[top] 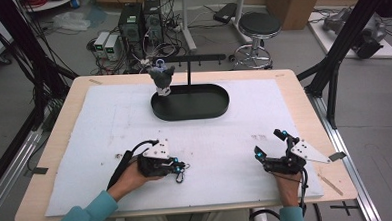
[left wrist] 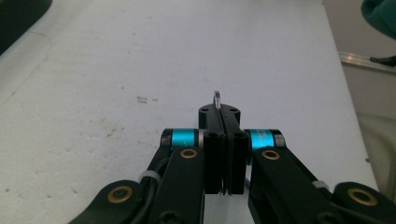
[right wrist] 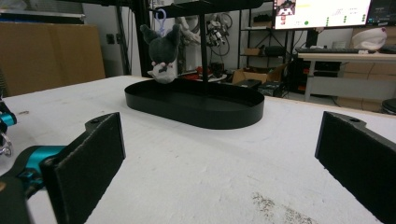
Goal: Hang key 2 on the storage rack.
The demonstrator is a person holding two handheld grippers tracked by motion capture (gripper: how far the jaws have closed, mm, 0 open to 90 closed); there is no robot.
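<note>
My left gripper (top: 181, 166) rests low on the white mat at the front left, shut on a small metal key ring (top: 179, 178). In the left gripper view the ring (left wrist: 216, 98) pokes out beyond the closed jaws of that gripper (left wrist: 219, 113). My right gripper (top: 269, 143) lies at the front right, open, with nothing between its pads (right wrist: 91, 158). A dark grey plush toy (top: 161, 78) hangs by a loop from the left end of a black T-shaped stand (top: 189, 73). The plush (right wrist: 162, 51) shows far ahead in the right gripper view.
The stand rises from a black oval tray (top: 219, 112) at the back middle of the white mat (top: 109, 124); its rim (right wrist: 201, 119) faces the right gripper. The wooden table edge (top: 60, 146) frames the mat. A stool (top: 258, 25) and computer boxes stand on the floor beyond.
</note>
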